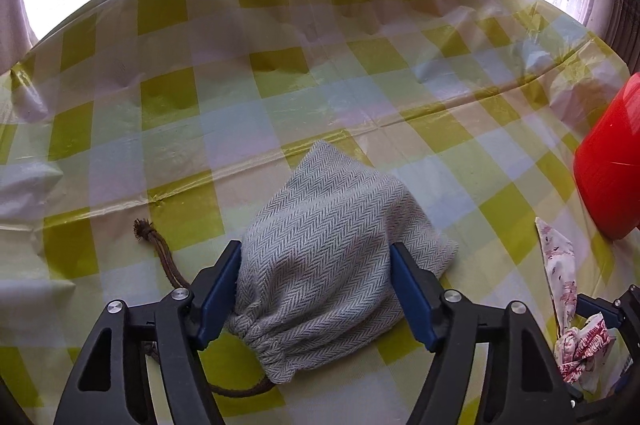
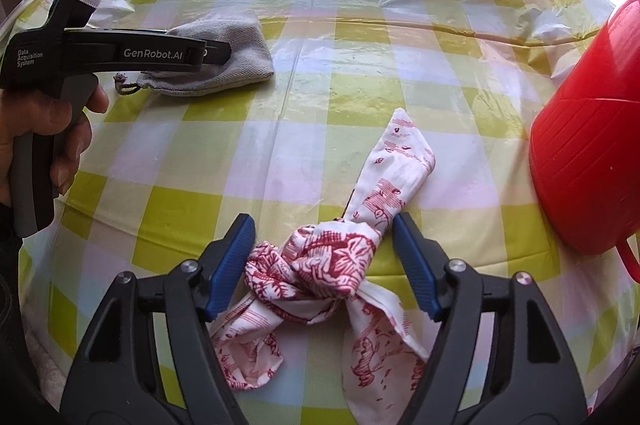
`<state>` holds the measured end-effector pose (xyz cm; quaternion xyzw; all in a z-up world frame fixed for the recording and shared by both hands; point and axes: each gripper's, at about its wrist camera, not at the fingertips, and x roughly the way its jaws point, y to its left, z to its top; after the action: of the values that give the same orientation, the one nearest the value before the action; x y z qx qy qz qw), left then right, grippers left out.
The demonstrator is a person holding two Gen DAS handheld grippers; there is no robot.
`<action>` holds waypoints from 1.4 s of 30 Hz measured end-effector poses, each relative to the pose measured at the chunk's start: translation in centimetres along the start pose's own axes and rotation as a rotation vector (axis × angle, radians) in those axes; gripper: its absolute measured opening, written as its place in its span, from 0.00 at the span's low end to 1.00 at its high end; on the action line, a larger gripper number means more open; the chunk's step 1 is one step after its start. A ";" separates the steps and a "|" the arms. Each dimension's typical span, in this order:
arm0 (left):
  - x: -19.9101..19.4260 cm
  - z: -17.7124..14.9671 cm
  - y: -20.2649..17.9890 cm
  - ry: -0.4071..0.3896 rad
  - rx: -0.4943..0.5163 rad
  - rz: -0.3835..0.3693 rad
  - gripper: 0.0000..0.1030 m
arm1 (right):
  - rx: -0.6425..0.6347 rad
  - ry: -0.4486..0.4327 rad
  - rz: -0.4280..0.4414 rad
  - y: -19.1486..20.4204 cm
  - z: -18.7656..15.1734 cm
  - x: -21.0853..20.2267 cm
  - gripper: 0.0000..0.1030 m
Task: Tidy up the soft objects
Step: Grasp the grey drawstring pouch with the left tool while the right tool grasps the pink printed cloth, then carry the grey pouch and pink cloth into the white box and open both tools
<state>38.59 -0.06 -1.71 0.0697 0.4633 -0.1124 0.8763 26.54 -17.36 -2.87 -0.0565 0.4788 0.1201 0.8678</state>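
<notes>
Between the left gripper's blue pads: the grey herringbone pouch (image 1: 320, 265) lies on the checked tablecloth (image 1: 280, 97), both pads touching its sides, so the left gripper (image 1: 316, 289) is closed on it at a middling width.
Pouch axis: long axis runs away from the gripper and a little to the left; the gathered drawstring mouth points back toward the gripper, the closed bottom corner points away.
Drawstring: a brown cord (image 1: 160, 245) trails out left of the left pad and ends in a frayed knot; another loop of it shows under the pouch's mouth.
Between the right gripper's pads: the knotted red-and-white printed cloth (image 2: 332, 265) sits on the cloth-covered table, the right pad touching its upper tail; the left pad is just beside the knot, and contact there I cannot tell. The right gripper (image 2: 324, 265) stands at a middling width around it.
Cloth axis: one tail points away from the gripper and slightly right, two tails spread back toward it, the knot in the middle.
Right of both grippers: a red plastic basket (image 2: 588, 145), tipped, apart from the cloth.
Far left in the right wrist view: a hand (image 2: 44, 137) holds the left gripper's handle, with the pouch beyond it.
</notes>
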 end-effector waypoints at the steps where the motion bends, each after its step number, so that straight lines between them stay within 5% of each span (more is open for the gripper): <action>1: -0.3 -0.4 -0.2 0.006 0.001 0.000 0.66 | -0.003 0.000 0.004 0.0 -0.2 -0.2 0.59; 4: -1.3 -1.7 -0.8 0.023 0.004 0.007 0.56 | 0.005 0.005 0.021 -0.4 -0.6 -0.8 0.47; 13: -4.4 -6.0 -4.0 0.049 0.008 -0.039 0.41 | 0.036 0.025 0.075 -1.5 -2.3 -2.3 0.33; 28: -10.0 -11.8 -10.7 0.040 -0.033 -0.012 0.31 | 0.063 0.025 0.052 -3.3 -5.9 -5.8 0.29; 42: -14.7 -13.7 -14.8 -0.028 -0.015 -0.046 0.29 | 0.086 -0.003 0.021 -5.6 -9.4 -10.1 0.29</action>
<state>15.76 -9.32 2.45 0.0509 0.4534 -0.1300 0.8803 15.17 -26.28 0.57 -0.0138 0.4826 0.1085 0.8690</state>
